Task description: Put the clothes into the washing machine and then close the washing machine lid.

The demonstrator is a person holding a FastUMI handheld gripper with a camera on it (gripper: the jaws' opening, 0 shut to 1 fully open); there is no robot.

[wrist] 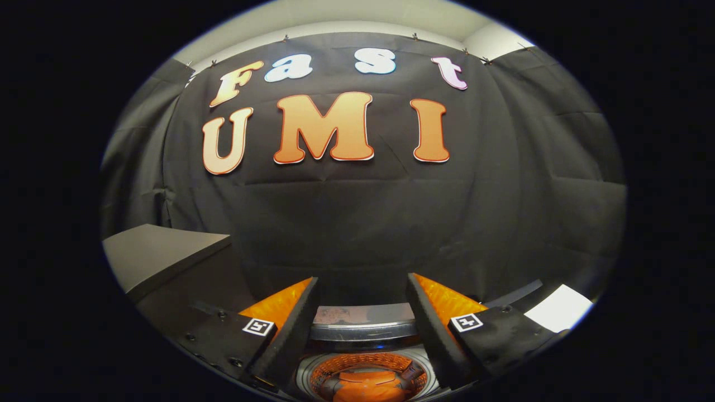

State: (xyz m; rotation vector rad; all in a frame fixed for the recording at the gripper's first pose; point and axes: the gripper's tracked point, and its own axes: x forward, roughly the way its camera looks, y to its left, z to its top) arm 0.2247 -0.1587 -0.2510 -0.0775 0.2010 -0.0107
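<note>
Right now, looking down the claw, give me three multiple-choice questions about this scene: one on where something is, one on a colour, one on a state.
1. Where does the round white washing machine drum opening sit?
A. between and below the claw's fingers
B. on the grey shelf
C. behind the black cloth wall

2. What colour is the bundled cloth inside the drum?
A. blue
B. orange
C. white

3. How does the claw stand?
A. shut on the cloth
B. open, holding nothing
C. shut on the lid

Answers: 1 A, the drum shows in the gap between the black foam fingers. 2 B, the cloth is plainly orange. 3 B, the fingers stand wide apart with nothing pressed between them.
</note>
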